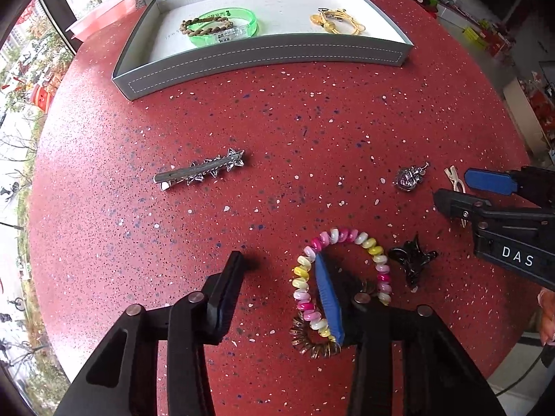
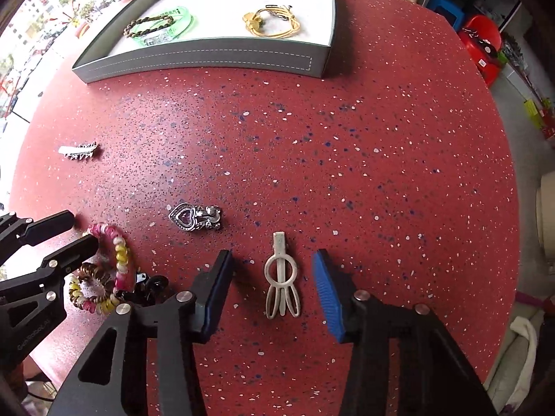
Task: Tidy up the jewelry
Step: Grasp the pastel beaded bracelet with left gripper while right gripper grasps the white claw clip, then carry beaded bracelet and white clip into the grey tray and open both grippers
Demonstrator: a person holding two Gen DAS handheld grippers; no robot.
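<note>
My left gripper (image 1: 277,263) points down at the red speckled table and is open. Its right pad stands inside the loop of a pastel spiral hair tie (image 1: 347,235), its left pad outside on bare table. A brown spiral tie (image 1: 312,346) lies under it. My right gripper (image 2: 274,260) is open astride a white hair clip (image 2: 281,277), with neither pad touching it. A silver heart charm (image 2: 194,216) lies to its left, and a black claw clip (image 1: 412,260) sits beside the pastel tie. A silver star barrette (image 1: 201,171) lies further left.
A grey tray (image 1: 263,59) at the far edge holds a green bangle (image 1: 242,22), a braided bracelet (image 1: 204,24) and a yellow cord piece (image 1: 340,20). Windows lie past the table on the left. Red stools (image 2: 482,45) and clutter stand on the floor to the right.
</note>
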